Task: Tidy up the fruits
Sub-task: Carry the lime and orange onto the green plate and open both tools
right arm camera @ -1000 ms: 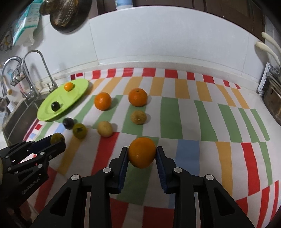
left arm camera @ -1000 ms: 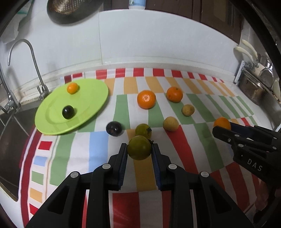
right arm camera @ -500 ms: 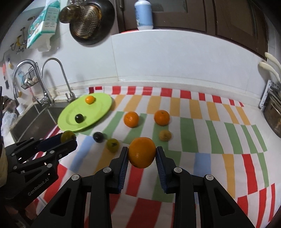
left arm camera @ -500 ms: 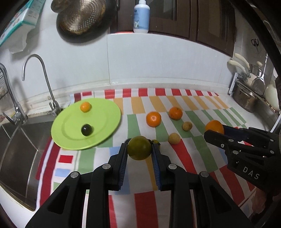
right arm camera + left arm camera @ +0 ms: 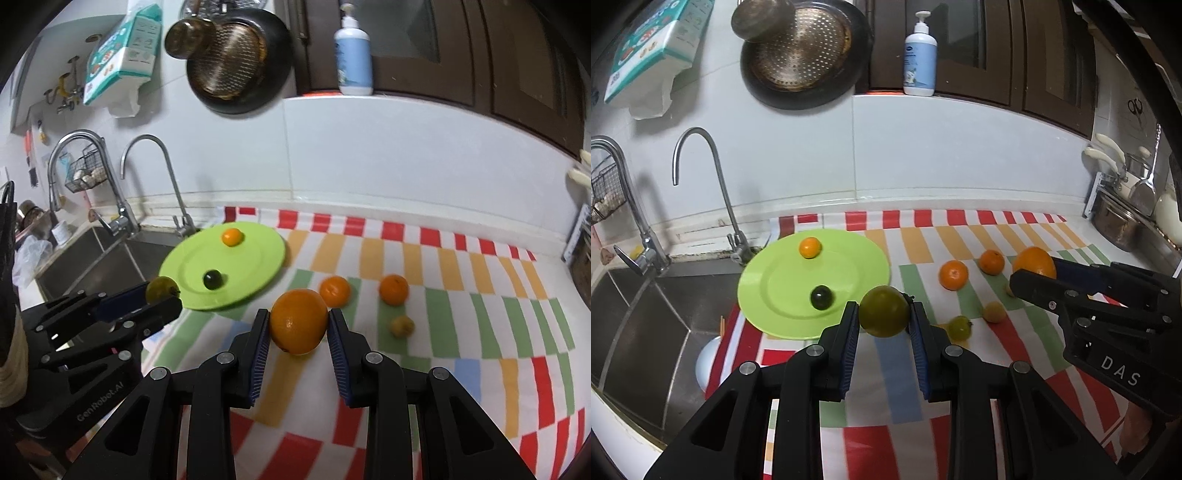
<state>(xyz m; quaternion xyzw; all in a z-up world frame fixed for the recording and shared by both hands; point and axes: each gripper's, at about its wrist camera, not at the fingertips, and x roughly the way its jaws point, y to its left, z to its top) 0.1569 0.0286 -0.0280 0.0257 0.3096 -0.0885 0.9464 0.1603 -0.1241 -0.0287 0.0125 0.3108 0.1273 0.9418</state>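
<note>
My left gripper is shut on a green fruit and holds it high above the striped cloth, near the right edge of the green plate. The plate holds a small orange fruit and a dark fruit. My right gripper is shut on a large orange, held above the cloth; it also shows in the left wrist view. Two oranges, a yellowish fruit and a small green fruit lie on the cloth.
A steel sink with two taps lies left of the plate. A soap bottle stands on the ledge and a colander hangs on the wall. Pots and utensils stand at the right.
Both grippers have lifted higher and pulled back with their fruits, so the cloth and plate look farther away and more of the wall shows. Both stay shut.
</note>
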